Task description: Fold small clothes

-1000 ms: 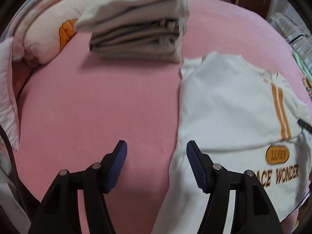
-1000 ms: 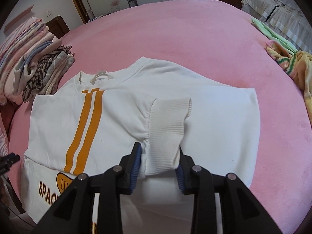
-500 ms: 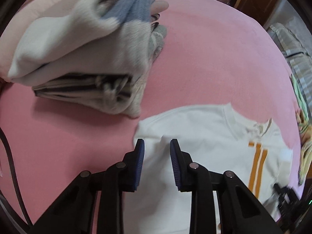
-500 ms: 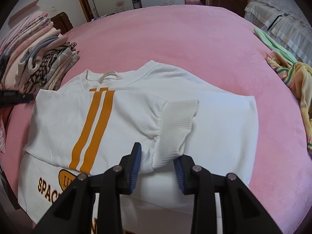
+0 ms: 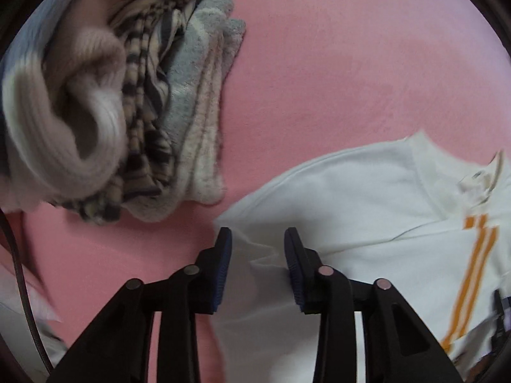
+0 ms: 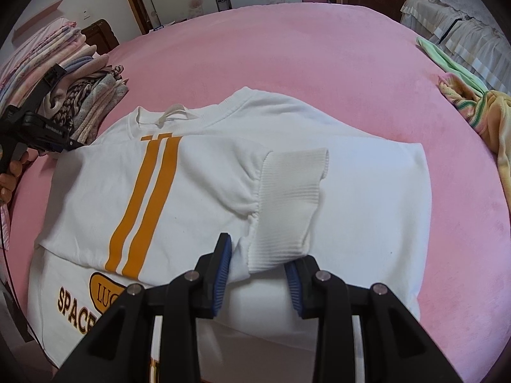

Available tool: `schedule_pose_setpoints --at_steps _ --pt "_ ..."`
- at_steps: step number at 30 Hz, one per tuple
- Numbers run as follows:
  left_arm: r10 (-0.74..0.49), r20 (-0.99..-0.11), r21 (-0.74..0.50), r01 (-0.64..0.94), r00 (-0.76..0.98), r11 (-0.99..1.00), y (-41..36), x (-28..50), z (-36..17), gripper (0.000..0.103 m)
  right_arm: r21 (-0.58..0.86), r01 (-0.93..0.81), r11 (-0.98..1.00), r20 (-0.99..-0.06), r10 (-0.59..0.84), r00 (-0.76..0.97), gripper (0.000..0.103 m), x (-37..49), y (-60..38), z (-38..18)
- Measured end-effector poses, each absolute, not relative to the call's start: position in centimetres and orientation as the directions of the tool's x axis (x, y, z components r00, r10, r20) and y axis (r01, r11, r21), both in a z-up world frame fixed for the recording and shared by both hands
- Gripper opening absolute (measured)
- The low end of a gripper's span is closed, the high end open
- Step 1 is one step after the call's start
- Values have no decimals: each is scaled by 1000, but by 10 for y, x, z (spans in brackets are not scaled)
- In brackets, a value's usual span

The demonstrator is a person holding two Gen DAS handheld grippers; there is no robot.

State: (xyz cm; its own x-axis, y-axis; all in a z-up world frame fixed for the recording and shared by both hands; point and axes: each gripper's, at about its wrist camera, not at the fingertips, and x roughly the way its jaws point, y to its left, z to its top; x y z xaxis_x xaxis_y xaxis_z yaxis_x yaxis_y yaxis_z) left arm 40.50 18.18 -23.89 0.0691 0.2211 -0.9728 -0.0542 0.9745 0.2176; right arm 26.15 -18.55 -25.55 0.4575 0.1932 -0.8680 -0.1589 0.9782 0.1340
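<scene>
The sweatshirt (image 6: 223, 191) lies flat on the near part of the bed (image 6: 319, 63), one sleeve cuff (image 6: 290, 204) folded onto it. A stack of folded clothes (image 6: 92, 105) sits far left, loose garments (image 6: 472, 105) far right.

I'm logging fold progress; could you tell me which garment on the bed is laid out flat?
The white sweatshirt with orange stripes; the yellow-green garment lies crumpled at the right edge.

Soft even daylight, heavy fisheye bending with dark corners, left-wrist view motion-blurred.
</scene>
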Motion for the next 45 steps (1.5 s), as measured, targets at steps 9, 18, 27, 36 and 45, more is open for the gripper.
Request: schedule_pose_setpoints --at_steps 9,18,27,36,45 --pt "606 -742 661 164 286 732 152 397 -232 40 162 -150 975 -858 214 466 35 260 -191 -258" --pt "369 -885 428 182 285 885 176 390 -210 40 170 -151 974 -852 223 474 35 259 -195 -254" --pt "273 -902 346 182 333 920 196 338 -203 34 174 -145 974 -846 223 484 35 256 -196 -253" --pt "169 -930 213 102 326 972 230 308 -211 33 318 -87 944 -804 317 502 42 261 -216 -246" --pt "135 -940 174 101 313 980 239 285 -221 33 337 -13 942 -828 303 472 57 303 -235 -248"
